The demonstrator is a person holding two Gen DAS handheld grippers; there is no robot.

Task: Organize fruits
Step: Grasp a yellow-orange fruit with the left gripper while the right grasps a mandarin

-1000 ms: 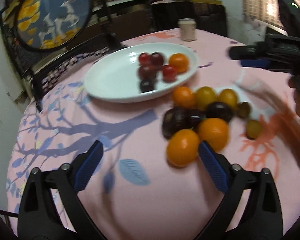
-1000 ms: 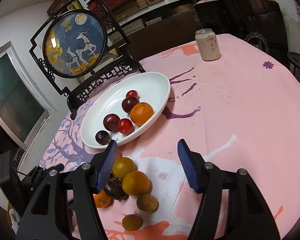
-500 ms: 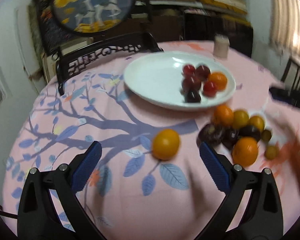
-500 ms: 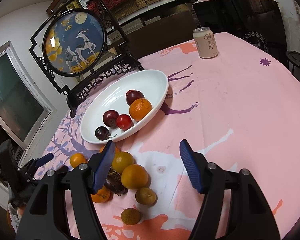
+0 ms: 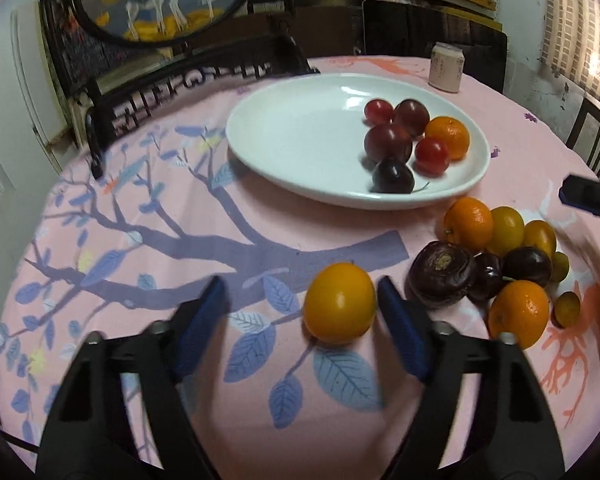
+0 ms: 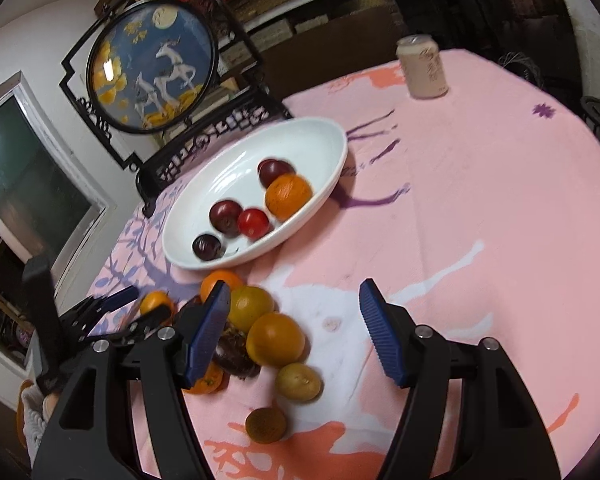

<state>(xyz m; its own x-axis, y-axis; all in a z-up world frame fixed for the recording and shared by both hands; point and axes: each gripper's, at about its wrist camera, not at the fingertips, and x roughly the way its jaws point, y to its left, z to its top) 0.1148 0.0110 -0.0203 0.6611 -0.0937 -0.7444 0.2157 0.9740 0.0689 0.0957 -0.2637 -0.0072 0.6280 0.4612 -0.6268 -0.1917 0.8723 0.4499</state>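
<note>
A white oval plate (image 5: 300,152) holds an orange (image 5: 449,137), a red tomato and several dark plums; it also shows in the right wrist view (image 6: 324,148). My left gripper (image 5: 302,304) is open around a lone yellow-orange fruit (image 5: 339,307) on the cloth, the right finger (image 5: 400,332) close beside it. A pile of oranges, yellow fruits and dark fruits (image 5: 500,264) lies to its right. My right gripper (image 6: 294,308) is open and empty above that pile (image 6: 268,332). The left gripper (image 6: 140,316) shows at the lone fruit (image 6: 155,302).
A pale drink can (image 6: 422,67) stands at the table's far side. A round deer picture in a black stand (image 6: 152,68) stands behind the plate. The table wears a pink cloth with a purple tree print (image 5: 180,240). Small green-brown fruits (image 6: 298,381) lie near the pile.
The lone yellow-orange fruit has separated from the pile to the left. My left gripper has closed in around it, jaws narrower than before. My right gripper has drifted slightly nearer the pile.
</note>
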